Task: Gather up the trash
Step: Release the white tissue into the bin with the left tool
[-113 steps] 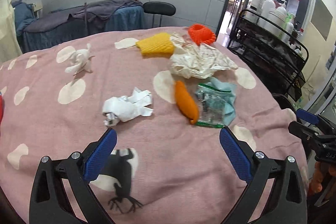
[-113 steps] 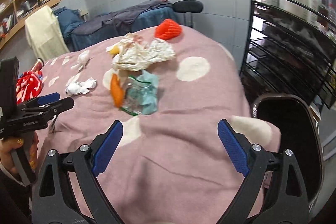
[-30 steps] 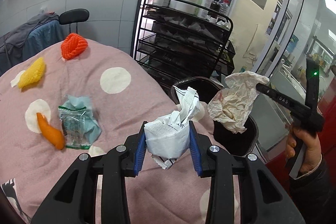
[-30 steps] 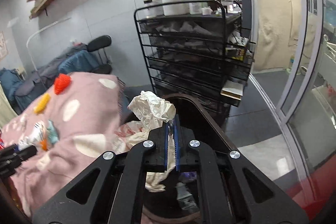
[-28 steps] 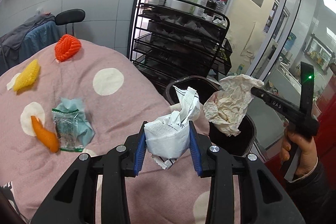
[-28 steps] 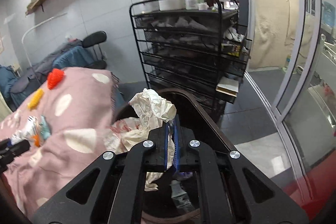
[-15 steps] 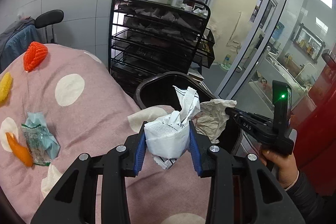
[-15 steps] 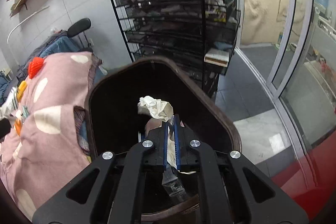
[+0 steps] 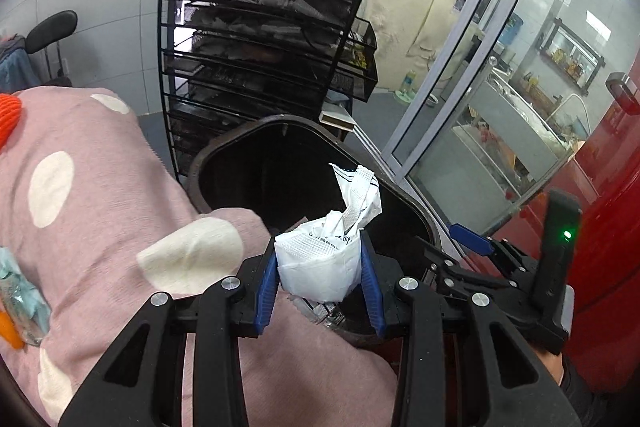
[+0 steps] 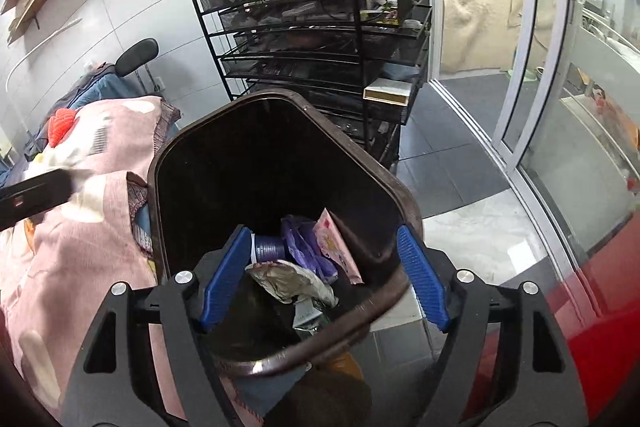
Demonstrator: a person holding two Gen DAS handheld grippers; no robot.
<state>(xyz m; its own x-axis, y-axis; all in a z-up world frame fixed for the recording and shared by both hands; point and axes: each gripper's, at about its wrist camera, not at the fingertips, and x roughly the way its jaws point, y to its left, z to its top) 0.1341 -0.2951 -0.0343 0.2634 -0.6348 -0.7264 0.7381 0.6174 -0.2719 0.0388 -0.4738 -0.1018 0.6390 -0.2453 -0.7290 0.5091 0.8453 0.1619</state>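
We are pinching a crumpled white wrapper (image 9: 318, 265) in our left claw (image 9: 320, 285), its blue pads (image 9: 265, 285) pressed against the wad from both sides. The wrapper is looking like thin white packaging, folded into a rounded bundle at the bottom, with a finely embossed strip across its upper edge and small dark print just above that. A twisted, ragged tail is sticking up from the bundle, showing a few dark marks. We are holding it at the near edge of the dark brown trash bin (image 9: 208, 163), just where the pink blanket with pale dots (image 9: 96, 195) is meeting the bin's rim.

Our right claw (image 10: 322, 279) is hanging spread wide over the bin's opening (image 10: 156, 171), gripping nothing, with its blue pads (image 10: 420, 277) standing well apart. Between them we are looking down at the trash lying in the bin: a crumpled, cream-coloured paper wad (image 10: 290, 281) with a shiny, creased surface, a purple wrapper (image 10: 306, 247) behind it, a pink printed packet (image 10: 336, 245) leaning toward the right wall, and a small blue-labelled cup (image 10: 268, 247) on its side to the left.

A black wire rack (image 9: 260, 67) with bottles on top is standing right behind the bin. On the blanket at the far left, an orange knitted piece (image 9: 8, 119) and a teal, clear-wrapped bundle (image 9: 20, 303) are lying well apart from the bin.
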